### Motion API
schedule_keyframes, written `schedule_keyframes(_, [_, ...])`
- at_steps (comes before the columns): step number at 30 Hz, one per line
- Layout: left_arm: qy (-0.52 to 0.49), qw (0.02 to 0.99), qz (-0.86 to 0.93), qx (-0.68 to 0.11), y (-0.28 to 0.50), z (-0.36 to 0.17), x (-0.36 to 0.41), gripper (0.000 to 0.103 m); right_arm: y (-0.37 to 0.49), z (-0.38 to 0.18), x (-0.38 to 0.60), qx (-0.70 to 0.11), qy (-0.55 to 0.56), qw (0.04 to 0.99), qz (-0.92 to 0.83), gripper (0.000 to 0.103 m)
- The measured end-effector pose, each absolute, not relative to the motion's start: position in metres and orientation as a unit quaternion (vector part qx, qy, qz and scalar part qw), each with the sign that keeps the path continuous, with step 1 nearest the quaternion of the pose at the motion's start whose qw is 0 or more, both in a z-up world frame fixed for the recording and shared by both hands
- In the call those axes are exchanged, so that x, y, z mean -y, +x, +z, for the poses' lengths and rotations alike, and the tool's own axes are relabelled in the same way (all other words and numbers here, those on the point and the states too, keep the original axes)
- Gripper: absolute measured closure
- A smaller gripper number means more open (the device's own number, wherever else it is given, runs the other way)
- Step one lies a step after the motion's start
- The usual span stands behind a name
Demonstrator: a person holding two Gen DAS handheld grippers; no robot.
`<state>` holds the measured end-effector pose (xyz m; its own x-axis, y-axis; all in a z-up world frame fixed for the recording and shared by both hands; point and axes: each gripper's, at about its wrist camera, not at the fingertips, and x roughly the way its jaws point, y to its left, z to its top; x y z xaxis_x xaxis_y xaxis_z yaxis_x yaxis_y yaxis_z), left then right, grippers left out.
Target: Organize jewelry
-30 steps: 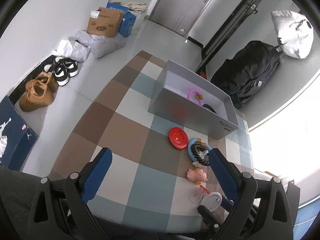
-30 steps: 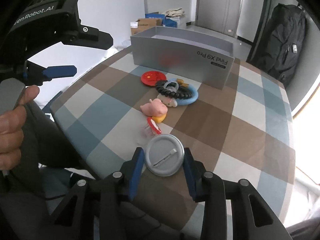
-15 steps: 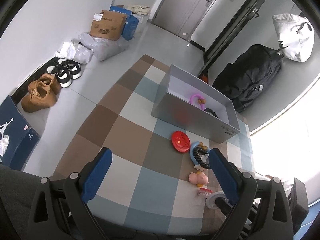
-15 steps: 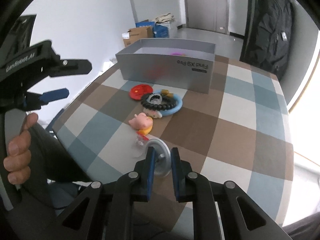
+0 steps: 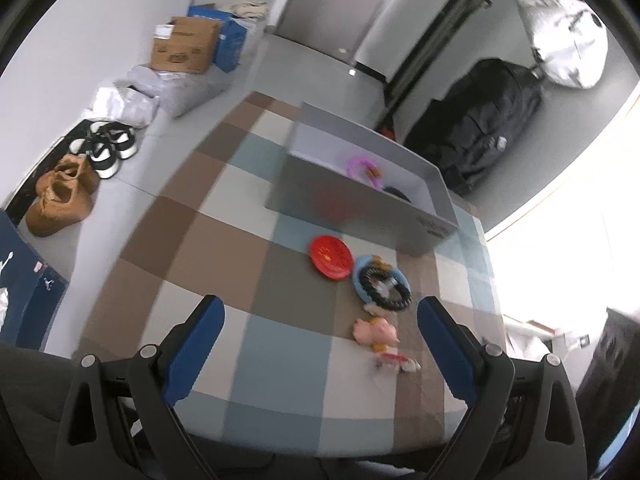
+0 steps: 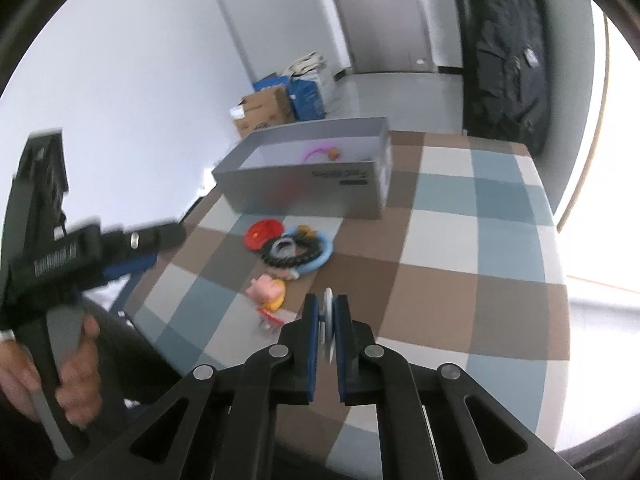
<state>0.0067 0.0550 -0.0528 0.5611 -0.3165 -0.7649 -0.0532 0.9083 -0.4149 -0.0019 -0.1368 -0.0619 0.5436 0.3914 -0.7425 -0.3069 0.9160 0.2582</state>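
Note:
My right gripper [image 6: 327, 308] is shut on a silver round badge [image 6: 328, 326], held edge-on above the checked table. On the table lie a red round badge [image 5: 330, 257] [image 6: 263, 233], a blue ring with a black beaded bracelet [image 5: 382, 284] [image 6: 298, 252], a pink pig charm [image 5: 377, 331] [image 6: 267, 289] and a small red-white piece [image 5: 396, 361]. A grey box [image 5: 360, 206] [image 6: 304, 192] behind them holds a pink ring [image 5: 358, 164] and a dark bracelet. My left gripper [image 5: 320, 320] is open and empty above the table's near edge; it also shows in the right wrist view [image 6: 132, 256].
The checked table [image 5: 200, 248] ends close to my grippers. Shoes [image 5: 106, 148], cardboard boxes [image 5: 184, 46] and bags lie on the floor at left. A black backpack [image 5: 492, 120] stands behind the table by a door.
My right gripper has lifted the silver badge off the table and turned it edge-on. The left gripper has moved nearer the table, still open.

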Motion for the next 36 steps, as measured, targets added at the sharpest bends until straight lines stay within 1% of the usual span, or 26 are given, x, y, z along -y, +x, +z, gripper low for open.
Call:
schedule_keyframes(6, [-0.144, 0.853, -0.121, -0.487, 0.003, -0.058, -0.024, 0.009, 0.002, -0.054, 0.152, -0.425, 0.074, 0.882, 0.189, 0.096])
schedule_keyframes(7, [-0.127, 0.852, -0.128, -0.492, 0.001, -0.06, -0.016, 0.011, 0.002, -0.053, 0.153, -0.424, 0.077, 0.883, 0.188, 0.096])
schedule_keyframes(8, [-0.113, 0.851, -0.133, -0.496, 0.0, -0.061, -0.011, 0.019, 0.003, -0.052, 0.156, -0.422, 0.08, 0.884, 0.186, 0.096])
schedule_keyframes(9, [-0.105, 0.849, -0.136, -0.499, 0.0, -0.062, -0.007, 0.023, 0.004, -0.051, 0.158, -0.421, 0.083, 0.884, 0.186, 0.096])
schedule_keyframes(10, [-0.095, 0.846, -0.14, -0.505, -0.001, -0.064, -0.003, 0.029, 0.005, -0.051, 0.16, -0.421, 0.089, 0.884, 0.185, 0.096])
schedule_keyframes(12, [-0.089, 0.84, -0.149, -0.514, -0.004, -0.069, 0.003, 0.033, 0.006, -0.049, 0.164, -0.419, 0.097, 0.883, 0.185, 0.096])
schedule_keyframes(14, [-0.083, 0.836, -0.156, -0.519, -0.005, -0.071, 0.007, 0.041, 0.006, -0.048, 0.166, -0.418, 0.102, 0.883, 0.186, 0.096])
schedule_keyframes(17, [-0.076, 0.833, -0.16, -0.524, -0.006, -0.072, 0.01, 0.044, 0.006, -0.046, 0.168, -0.414, 0.105, 0.884, 0.189, 0.096])
schedule_keyframes(20, [-0.081, 0.828, -0.16, -0.532, -0.007, -0.076, 0.011, 0.056, 0.006, -0.044, 0.169, -0.41, 0.108, 0.885, 0.191, 0.096])
schedule_keyframes(21, [-0.082, 0.826, -0.161, -0.534, -0.006, -0.077, 0.011, 0.056, 0.006, -0.044, 0.17, -0.41, 0.109, 0.885, 0.191, 0.096])
schedule_keyframes(22, [-0.082, 0.828, -0.16, -0.531, -0.007, -0.076, 0.011, 0.059, 0.006, -0.044, 0.17, -0.41, 0.11, 0.885, 0.191, 0.096])
schedule_keyframes(23, [-0.083, 0.828, -0.161, -0.531, -0.007, -0.076, 0.011, 0.064, 0.007, -0.044, 0.171, -0.41, 0.112, 0.885, 0.192, 0.096])
schedule_keyframes(25, [-0.086, 0.825, -0.163, -0.534, -0.006, -0.077, 0.011, 0.069, 0.007, -0.044, 0.171, -0.411, 0.112, 0.884, 0.192, 0.096])
schedule_keyframes(27, [-0.085, 0.825, -0.161, -0.534, -0.005, -0.077, 0.011, 0.072, 0.008, -0.044, 0.171, -0.411, 0.113, 0.884, 0.192, 0.096])
schedule_keyframes(28, [-0.089, 0.823, -0.165, -0.536, -0.004, -0.077, 0.011, 0.078, 0.008, -0.044, 0.171, -0.411, 0.114, 0.884, 0.192, 0.096])
schedule_keyframes(29, [-0.094, 0.821, -0.167, -0.537, -0.003, -0.078, 0.011, 0.087, 0.008, -0.044, 0.172, -0.411, 0.114, 0.884, 0.191, 0.096])
schedule_keyframes(31, [-0.094, 0.821, -0.169, -0.537, -0.003, -0.079, 0.012, 0.091, 0.008, -0.045, 0.172, -0.412, 0.116, 0.883, 0.191, 0.096])
schedule_keyframes(36, [-0.082, 0.825, -0.177, -0.53, -0.003, -0.074, 0.017, 0.091, 0.008, -0.045, 0.172, -0.411, 0.116, 0.884, 0.191, 0.096])
